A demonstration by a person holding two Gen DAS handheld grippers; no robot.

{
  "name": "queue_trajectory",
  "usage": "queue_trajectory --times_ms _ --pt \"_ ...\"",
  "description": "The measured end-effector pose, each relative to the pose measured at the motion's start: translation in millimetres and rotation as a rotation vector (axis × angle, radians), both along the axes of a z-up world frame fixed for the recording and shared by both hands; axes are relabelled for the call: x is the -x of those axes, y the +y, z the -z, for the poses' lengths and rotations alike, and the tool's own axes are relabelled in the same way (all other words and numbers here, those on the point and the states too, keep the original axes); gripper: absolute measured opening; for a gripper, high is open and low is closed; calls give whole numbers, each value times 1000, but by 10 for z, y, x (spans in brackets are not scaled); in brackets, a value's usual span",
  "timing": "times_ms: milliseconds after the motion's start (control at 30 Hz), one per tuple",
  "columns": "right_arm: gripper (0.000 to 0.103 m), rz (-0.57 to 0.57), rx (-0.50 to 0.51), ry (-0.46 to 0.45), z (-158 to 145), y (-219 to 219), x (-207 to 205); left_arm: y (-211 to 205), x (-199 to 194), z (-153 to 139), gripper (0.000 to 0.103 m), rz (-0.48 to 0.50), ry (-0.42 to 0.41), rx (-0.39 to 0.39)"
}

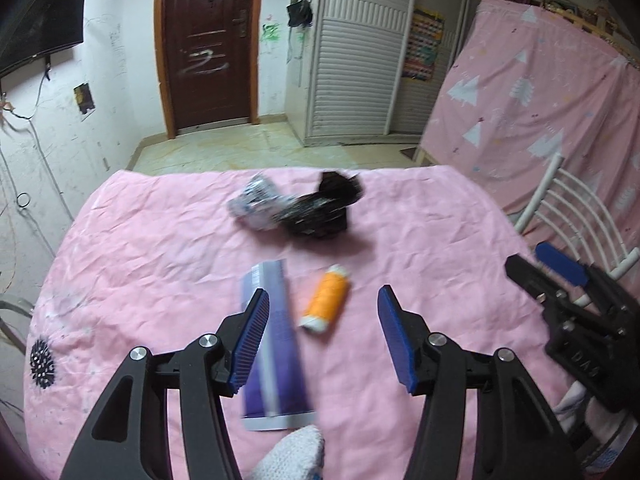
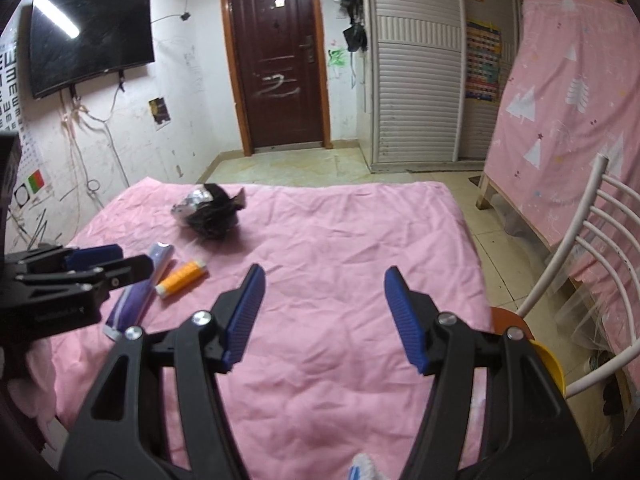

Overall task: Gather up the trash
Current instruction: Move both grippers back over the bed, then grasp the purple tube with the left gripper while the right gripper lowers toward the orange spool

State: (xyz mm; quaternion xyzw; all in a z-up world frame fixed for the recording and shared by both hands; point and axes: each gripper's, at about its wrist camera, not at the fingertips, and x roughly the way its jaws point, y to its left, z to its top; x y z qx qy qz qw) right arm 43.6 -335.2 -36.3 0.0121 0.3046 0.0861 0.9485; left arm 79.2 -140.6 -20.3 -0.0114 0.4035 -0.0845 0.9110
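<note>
On the pink cloth-covered table (image 1: 140, 264) lie a purple tube (image 1: 272, 344), an orange thread spool (image 1: 325, 298) and, farther back, a crumpled black bag (image 1: 324, 210) with a silvery white wrapper (image 1: 256, 202). My left gripper (image 1: 323, 328) is open and empty, hovering above the tube and spool. My right gripper (image 2: 325, 314) is open and empty over bare cloth right of them. In the right wrist view the tube (image 2: 140, 292), spool (image 2: 181, 278) and black bag (image 2: 212, 216) lie to the left, behind the left gripper (image 2: 108, 262).
A white metal chair (image 2: 592, 264) stands right of the table, with an orange-and-yellow object (image 2: 536, 348) at its base. A pink-draped frame (image 2: 568, 112) stands beyond it. A dark door (image 2: 276, 52), a louvred wardrobe (image 2: 416, 60) and a wall TV (image 2: 88, 32) are at the back.
</note>
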Motion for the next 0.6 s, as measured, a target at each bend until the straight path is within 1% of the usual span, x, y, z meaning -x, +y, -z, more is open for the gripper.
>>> queue_trajectory --times_ms 200,467,600 --pt "60 -29 15 16 32 193 -81 193 -26 163 47 -23 34 -3" --pt "60 -58 32 34 77 373 -144 185 -46 361 47 10 75 -41" --pt "61 -75 45 41 84 466 -154 181 -71 428 47 23 91 -33"
